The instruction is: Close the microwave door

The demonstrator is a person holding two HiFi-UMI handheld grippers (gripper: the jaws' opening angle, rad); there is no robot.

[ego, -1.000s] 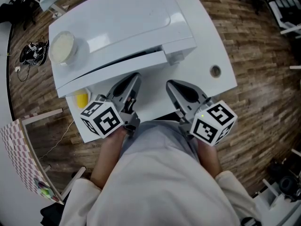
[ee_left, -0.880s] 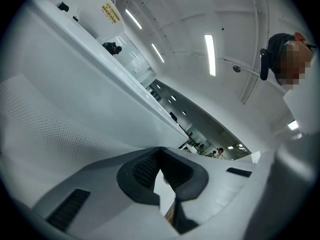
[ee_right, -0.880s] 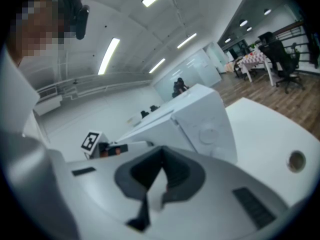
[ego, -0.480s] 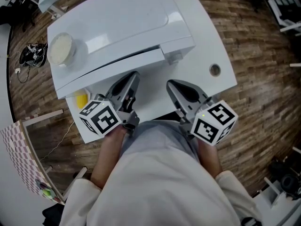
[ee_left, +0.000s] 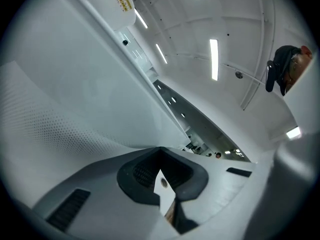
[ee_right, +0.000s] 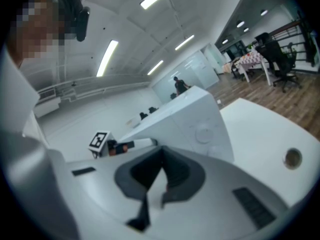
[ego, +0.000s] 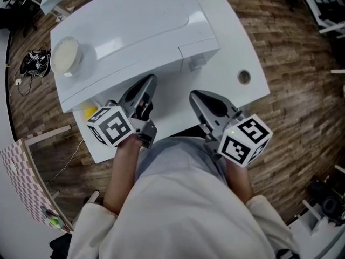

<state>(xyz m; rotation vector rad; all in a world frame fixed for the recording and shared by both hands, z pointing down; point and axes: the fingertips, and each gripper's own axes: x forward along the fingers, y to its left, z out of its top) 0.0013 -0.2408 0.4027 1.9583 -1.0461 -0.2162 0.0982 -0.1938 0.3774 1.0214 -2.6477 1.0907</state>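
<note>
Door (ee_left: 75, 101) swung shut, left hand-held gripper (ego: 147, 83) forward

Open-plan office: long ceiling light strips (ee_right: 107, 57) run above a wood-plank floor (ego: 294, 123). Black swivel chairs (ee_right: 278, 54) stand by a far table (ee_right: 248, 62), glass partitions (ee_right: 195, 66) line the back, and a white worktop (ego: 237, 39) has a cable port (ego: 244, 77).
</note>
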